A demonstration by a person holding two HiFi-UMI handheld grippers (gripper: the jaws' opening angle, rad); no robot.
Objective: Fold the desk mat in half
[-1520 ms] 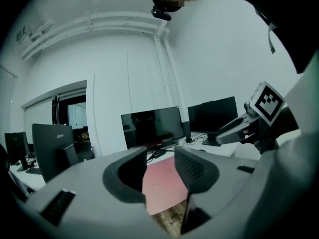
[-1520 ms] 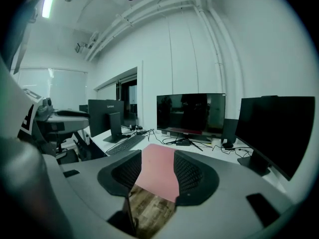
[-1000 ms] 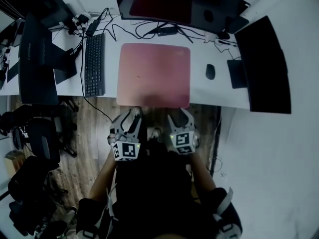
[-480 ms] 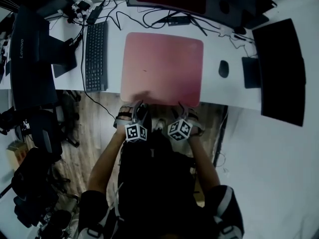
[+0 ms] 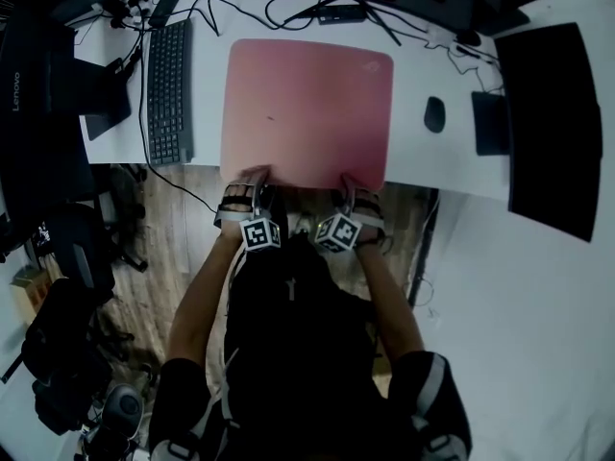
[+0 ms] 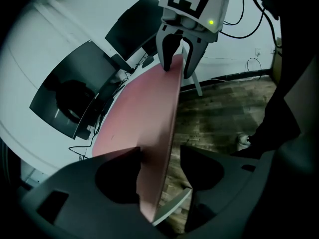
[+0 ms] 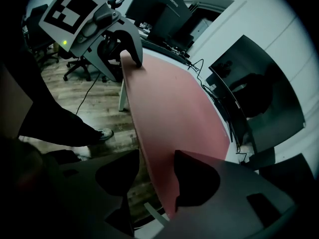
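A pink desk mat (image 5: 306, 113) lies flat on the white desk (image 5: 415, 166), its near edge at the desk's front. My left gripper (image 5: 252, 182) straddles that edge near the left corner, and my right gripper (image 5: 354, 188) straddles it near the right corner. In the left gripper view the mat's edge (image 6: 167, 133) runs between my jaws (image 6: 160, 158), which are opening, with a gap on the floor side. The right gripper view shows the same: the mat (image 7: 174, 108) passes between my opening jaws (image 7: 157, 168), one finger over its top and a gap below.
A black keyboard (image 5: 169, 89) lies left of the mat, a mouse (image 5: 434, 114) to its right. Dark monitors and cables (image 5: 317, 3) line the desk's far side. A big dark screen (image 5: 553, 123) sits at the right. Office chairs (image 5: 67, 257) stand on the wood floor at the left.
Both grippers moved forward from over the floor to the mat's near edge, and their jaws now straddle it. The jaws stand wider than before.
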